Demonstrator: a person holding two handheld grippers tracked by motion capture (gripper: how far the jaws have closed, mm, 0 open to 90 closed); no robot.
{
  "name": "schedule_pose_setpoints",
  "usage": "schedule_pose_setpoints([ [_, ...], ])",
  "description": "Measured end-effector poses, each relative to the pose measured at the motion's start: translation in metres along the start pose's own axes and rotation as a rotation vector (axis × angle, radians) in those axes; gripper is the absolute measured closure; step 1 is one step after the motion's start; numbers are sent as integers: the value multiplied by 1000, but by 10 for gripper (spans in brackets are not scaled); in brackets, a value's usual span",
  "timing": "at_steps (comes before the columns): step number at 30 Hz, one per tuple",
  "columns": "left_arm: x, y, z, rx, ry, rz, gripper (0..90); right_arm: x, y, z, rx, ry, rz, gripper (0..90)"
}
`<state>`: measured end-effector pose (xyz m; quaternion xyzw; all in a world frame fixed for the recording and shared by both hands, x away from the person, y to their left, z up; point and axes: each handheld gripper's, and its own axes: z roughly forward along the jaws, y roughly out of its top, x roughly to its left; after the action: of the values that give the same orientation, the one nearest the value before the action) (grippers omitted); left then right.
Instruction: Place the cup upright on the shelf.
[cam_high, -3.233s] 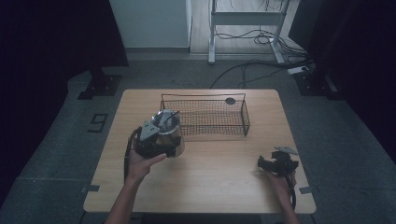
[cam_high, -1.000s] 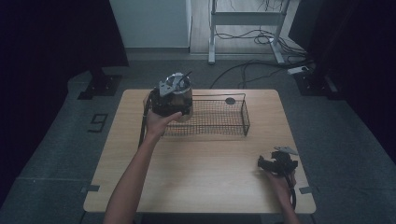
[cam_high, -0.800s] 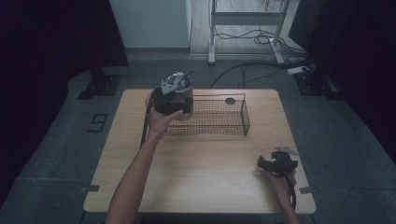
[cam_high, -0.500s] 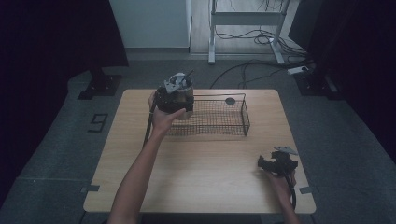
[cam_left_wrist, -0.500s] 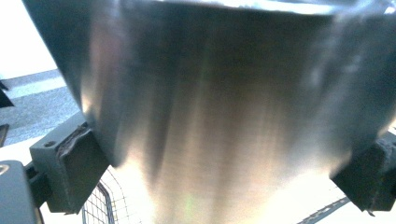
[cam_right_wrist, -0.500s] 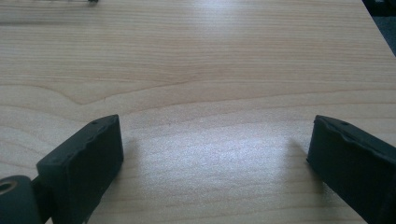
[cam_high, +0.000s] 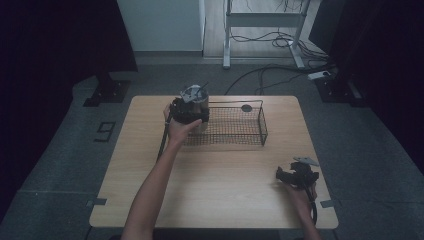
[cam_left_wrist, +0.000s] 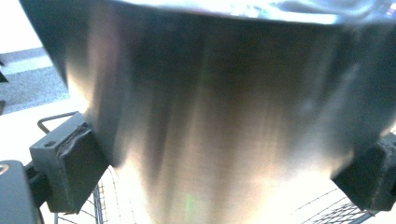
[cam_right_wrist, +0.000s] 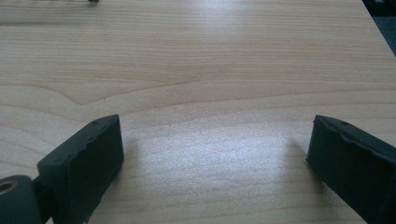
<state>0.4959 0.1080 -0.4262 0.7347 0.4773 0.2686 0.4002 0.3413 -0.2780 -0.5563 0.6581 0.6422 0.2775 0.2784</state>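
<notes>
My left claw (cam_high: 192, 114) clamps a steel cup (cam_left_wrist: 224, 116) by its side wall, over the wire basket's (cam_high: 235, 131) far left end. Smooth, stiff, likely slippery: grip mid-wall, firmly. Right claw (cam_right_wrist: 215, 158) gapes wide, empty, on the worktop (cam_high: 220, 185) near right.

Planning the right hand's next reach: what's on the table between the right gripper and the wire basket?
Nothing: the high view shows bare wooden table between the right gripper and the wire basket.

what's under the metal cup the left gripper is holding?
Under the metal cup, held by the left gripper, the wire basket mesh shows at its left end, with the table beneath. The cup body hides whatever lies directly below.
</notes>
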Motion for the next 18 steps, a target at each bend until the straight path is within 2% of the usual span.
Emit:
schedule_pose_setpoints([
  [18, 1, -22, 22, 53, 23, -16, 39, 0, 0, 0, 0, 0, 0, 34],
])
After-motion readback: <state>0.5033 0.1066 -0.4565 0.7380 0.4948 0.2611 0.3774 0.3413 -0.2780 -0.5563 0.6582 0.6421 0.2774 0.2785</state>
